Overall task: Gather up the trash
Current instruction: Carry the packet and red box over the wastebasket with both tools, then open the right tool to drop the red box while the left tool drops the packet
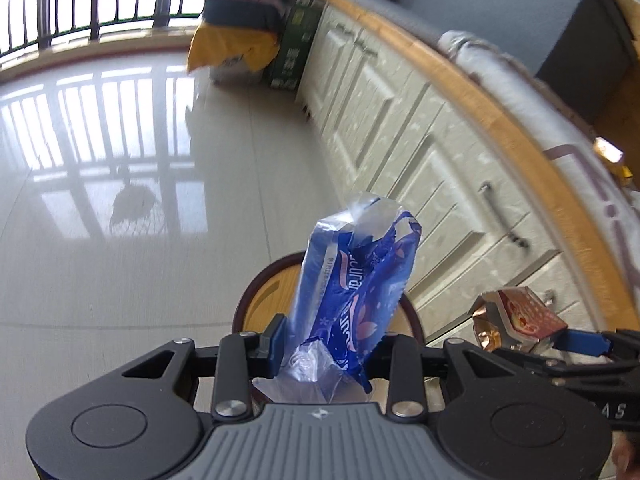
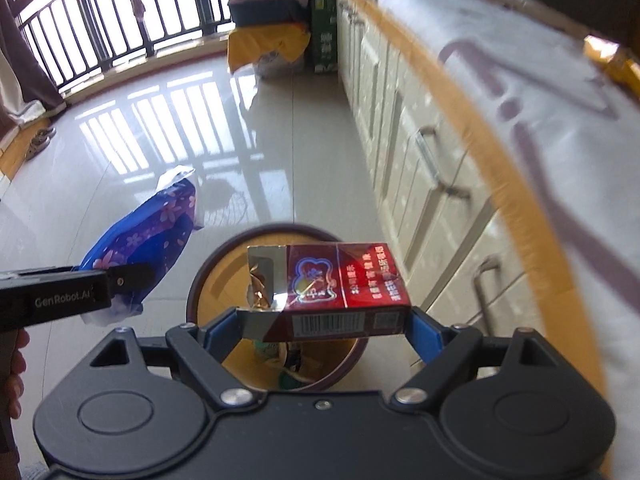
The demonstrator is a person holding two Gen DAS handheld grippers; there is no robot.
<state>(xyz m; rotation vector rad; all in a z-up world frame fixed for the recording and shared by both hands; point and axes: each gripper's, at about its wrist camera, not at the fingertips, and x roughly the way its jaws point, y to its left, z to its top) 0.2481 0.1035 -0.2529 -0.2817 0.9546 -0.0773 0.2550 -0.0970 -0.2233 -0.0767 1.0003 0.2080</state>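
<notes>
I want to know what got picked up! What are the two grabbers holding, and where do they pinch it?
The left gripper pinches a blue plastic wrapper at its lower end. The right gripper clamps a red cigarette pack across its two short ends.

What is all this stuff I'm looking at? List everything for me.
wrapper: one, blue plastic, clamped in the left hand-held gripper
cigarette pack: one, red, torn open, held across the right hand-held gripper
bin: one, round, dark rim, on the floor below both, rubbish inside
cabinets: one row, cream, along the right
counter cover: one, white with maroon lines, on top
green box: one, at the row's far end
yellow cloth pile: one, beside the box
railing: one, black, far side
shoes: grey, far left
left hand-held gripper: black, shut
right hand-held gripper: black, wide
hand: one, left edge
</notes>
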